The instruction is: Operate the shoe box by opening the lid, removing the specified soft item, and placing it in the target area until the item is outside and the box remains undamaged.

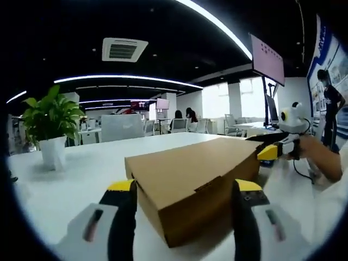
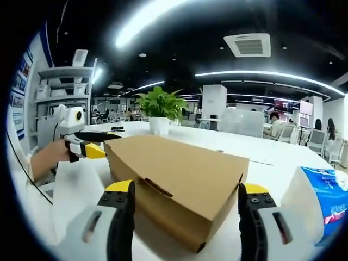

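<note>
each gripper has two black jaws with yellow tips, set on pale grey housings with a dark slot in each side. the left gripper (image 1: 187,187) and the right gripper (image 2: 187,190) look alike. seen from across, the right gripper (image 1: 277,149) carries a thin black cable trailing from its body, and the left gripper (image 2: 89,148) shows one too. the person's forearms are bare, with white fabric showing beside them.

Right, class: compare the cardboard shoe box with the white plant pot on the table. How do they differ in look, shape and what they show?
The shoe box is brown cardboard; the plant pot is white. The shoe box is low, flat-sided and angular; the plant pot is upright and tapers downward. The shoe box is shut, its lid tab tucked in, so its contents are hidden; the plant pot is open-topped with green leaves rising out. Both rest on the same white table.
</note>
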Demonstrator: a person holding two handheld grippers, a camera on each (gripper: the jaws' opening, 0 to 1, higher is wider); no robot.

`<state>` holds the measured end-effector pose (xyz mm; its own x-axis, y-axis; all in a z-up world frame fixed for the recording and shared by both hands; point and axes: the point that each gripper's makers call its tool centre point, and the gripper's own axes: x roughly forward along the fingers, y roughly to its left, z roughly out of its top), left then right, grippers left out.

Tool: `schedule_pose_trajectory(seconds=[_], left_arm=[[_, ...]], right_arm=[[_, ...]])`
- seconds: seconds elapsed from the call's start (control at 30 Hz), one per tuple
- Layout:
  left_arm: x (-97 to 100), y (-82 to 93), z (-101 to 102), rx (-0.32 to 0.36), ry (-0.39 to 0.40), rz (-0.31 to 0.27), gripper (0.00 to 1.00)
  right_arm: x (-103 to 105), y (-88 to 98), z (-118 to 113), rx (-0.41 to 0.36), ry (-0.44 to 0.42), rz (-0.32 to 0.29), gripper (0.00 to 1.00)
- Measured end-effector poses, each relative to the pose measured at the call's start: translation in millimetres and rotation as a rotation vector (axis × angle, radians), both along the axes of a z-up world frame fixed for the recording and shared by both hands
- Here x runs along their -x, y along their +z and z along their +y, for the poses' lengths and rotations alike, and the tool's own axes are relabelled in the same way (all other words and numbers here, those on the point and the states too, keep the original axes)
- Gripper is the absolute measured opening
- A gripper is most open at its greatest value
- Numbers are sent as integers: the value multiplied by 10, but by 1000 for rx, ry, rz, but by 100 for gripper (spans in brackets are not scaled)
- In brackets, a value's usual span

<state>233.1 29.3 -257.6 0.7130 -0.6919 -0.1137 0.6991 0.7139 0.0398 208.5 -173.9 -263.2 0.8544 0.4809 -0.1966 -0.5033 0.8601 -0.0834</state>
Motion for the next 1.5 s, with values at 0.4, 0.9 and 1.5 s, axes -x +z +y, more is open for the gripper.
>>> schedule_pose_trajectory(seconds=[0.4, 0.9, 1.5], left_arm=[[-49, -104, -79, -115, 35, -45, 71], [85, -63, -62, -19, 28, -27, 69], [218, -47, -26, -11, 11, -3, 66]], right_arm=[[-18, -33, -28, 35, -7, 20, 78], [85, -52, -39, 91, 1, 45, 78], [189, -70, -36, 72, 3, 47, 78]])
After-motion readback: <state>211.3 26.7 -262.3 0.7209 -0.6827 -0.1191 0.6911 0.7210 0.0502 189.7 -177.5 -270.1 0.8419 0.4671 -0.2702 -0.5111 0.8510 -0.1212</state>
